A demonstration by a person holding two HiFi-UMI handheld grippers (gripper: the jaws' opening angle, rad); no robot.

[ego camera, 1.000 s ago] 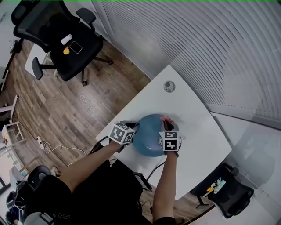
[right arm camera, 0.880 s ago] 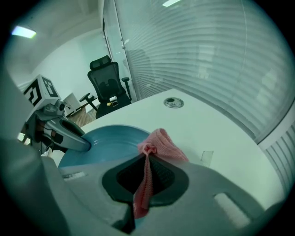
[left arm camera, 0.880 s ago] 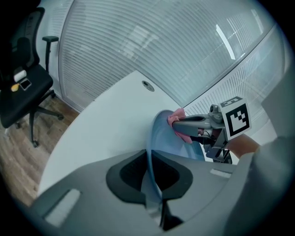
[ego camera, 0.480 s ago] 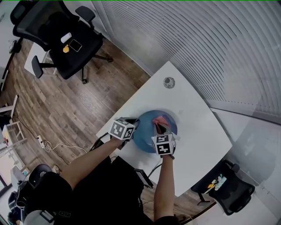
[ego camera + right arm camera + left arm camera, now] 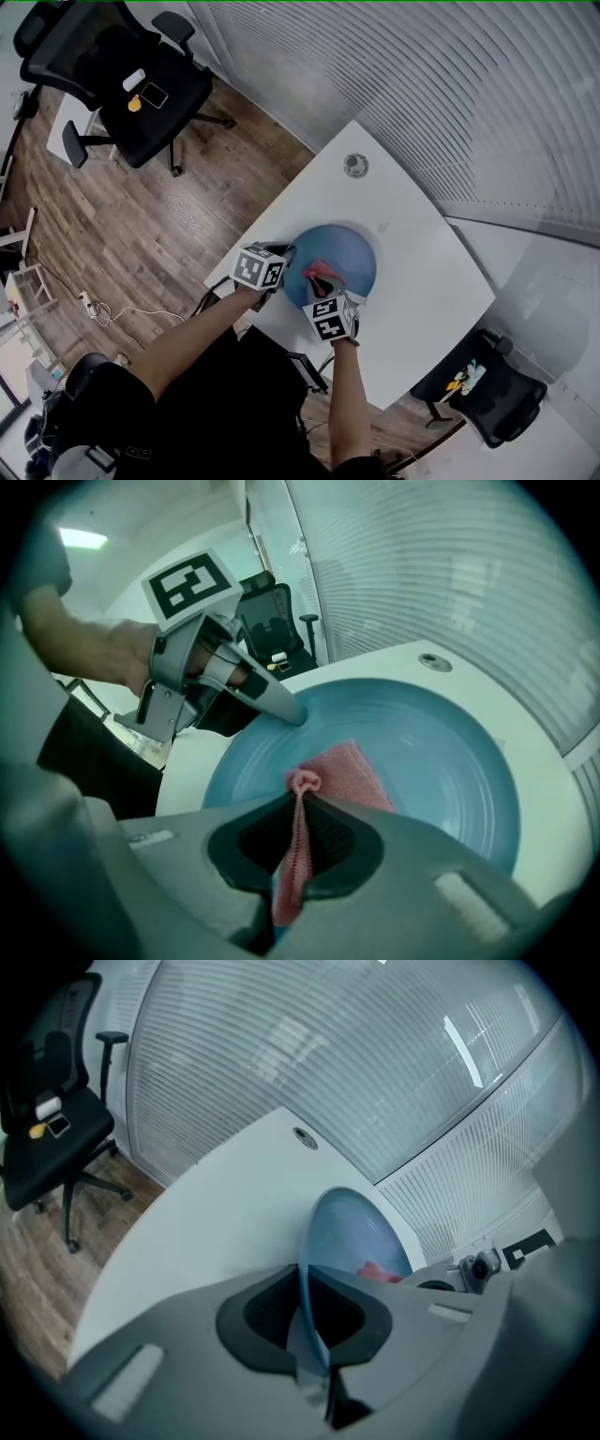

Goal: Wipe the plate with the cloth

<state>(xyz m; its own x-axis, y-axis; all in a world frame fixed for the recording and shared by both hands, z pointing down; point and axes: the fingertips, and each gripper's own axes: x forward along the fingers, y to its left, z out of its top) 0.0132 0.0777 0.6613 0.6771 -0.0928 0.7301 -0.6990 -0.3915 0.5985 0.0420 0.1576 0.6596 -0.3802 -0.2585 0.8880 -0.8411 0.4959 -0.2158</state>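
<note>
Steadying falls to the left tongs (image 5: 306,1309): clamped on the near rim of the plate (image 5: 441,761), they likely brace it on the white worktop (image 5: 417,281) against the wiping drag. The right tongs (image 5: 298,806) pinch a bunched fold of the cloth (image 5: 349,769), whose free flap lies flat on the plate. The plate is round, glossy blue and faintly ringed. The cloth is pink, soft and finely woven.
</note>
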